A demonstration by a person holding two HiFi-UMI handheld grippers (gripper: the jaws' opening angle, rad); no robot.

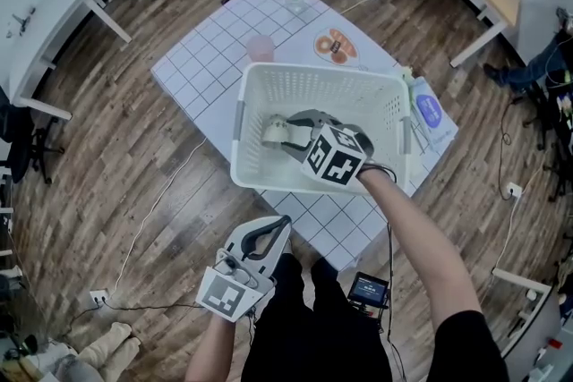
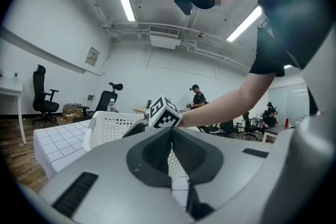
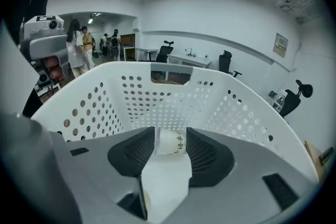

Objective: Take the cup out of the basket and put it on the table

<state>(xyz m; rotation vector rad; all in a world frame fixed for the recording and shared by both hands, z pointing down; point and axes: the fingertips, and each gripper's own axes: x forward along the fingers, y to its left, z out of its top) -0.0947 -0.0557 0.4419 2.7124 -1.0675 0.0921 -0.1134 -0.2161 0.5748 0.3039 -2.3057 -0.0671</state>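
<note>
The reach-and-grasp step is shown under way: the right gripper (image 3: 170, 138) is lowered steeply into the white basket (image 1: 240, 116), which stands on the tiled table (image 1: 201, 54). The cup (image 1: 274, 131) – a white paper one with print on its side – is seen lying tipped over on the basket floor, near the wall at the picture's left. In the right gripper view the jaws are held apart with the cup lodged between the two dark pads, close on either side; no squeeze is evident, so the grip is judged not yet made. The left gripper (image 2: 171, 136) is kept low and level in front of the person, well apart from the basket, its jaws closed on nothing. What is called for next is a gentle closing on the thin cup wall – enough to hold, not to crush – then a lift clear of the rim and a set-down on a bare patch of table.
</note>
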